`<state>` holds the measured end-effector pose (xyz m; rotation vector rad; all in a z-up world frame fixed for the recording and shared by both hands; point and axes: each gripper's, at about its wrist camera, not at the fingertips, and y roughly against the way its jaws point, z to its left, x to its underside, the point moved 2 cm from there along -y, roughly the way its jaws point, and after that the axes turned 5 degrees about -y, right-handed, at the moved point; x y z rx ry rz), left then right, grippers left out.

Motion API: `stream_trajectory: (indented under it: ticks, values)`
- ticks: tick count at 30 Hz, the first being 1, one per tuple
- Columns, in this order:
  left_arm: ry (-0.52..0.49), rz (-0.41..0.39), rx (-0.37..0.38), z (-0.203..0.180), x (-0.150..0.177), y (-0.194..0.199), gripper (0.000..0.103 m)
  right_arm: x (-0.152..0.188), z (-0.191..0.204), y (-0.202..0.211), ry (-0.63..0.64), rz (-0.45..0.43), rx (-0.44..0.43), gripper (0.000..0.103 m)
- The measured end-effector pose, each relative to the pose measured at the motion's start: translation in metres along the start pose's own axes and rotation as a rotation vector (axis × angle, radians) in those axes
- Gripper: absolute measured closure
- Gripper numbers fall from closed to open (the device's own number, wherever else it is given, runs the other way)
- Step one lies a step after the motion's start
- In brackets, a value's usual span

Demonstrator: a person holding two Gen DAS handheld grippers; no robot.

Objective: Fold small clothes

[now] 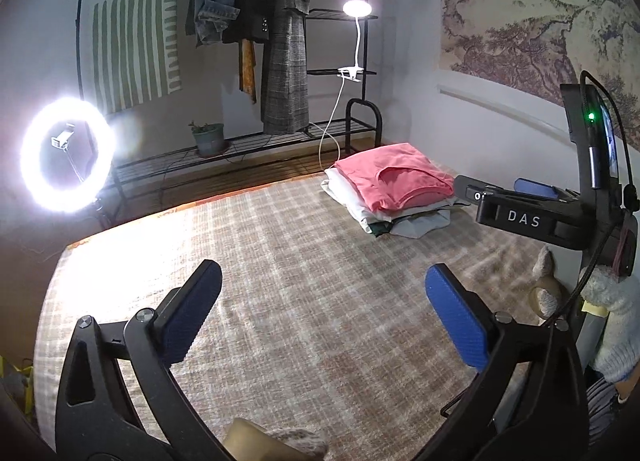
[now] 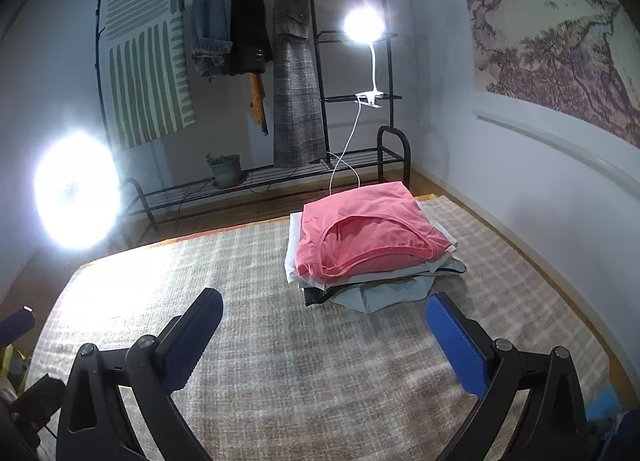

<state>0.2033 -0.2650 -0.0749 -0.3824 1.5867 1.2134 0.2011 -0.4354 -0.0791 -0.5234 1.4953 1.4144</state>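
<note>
I had both tongs spread wide and empty — left tongs (image 1: 324,317), right tongs (image 2: 324,335) — over the plaid blanket (image 2: 280,361); the folded pink top (image 2: 368,237) crowned the clothes stack (image 2: 372,289) ahead.

Soft matt pink cloth top (image 2: 368,229) on folded fabric stack (image 2: 360,289); coarse woven checked blanket (image 2: 300,361); textured blue rubbery pads (image 1: 456,325) on matt black plastic; far black metal rack (image 2: 352,33).
</note>
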Motion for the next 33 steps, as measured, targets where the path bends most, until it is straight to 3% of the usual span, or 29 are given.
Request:
stream_trajectory:
  ticks: [33]
  values:
    - [0.005,0.020,0.019,-0.0029,0.0062,-0.0029,0.000,0.0070,-0.0028,-0.0083,-0.023,0.038,0.003,0.000]
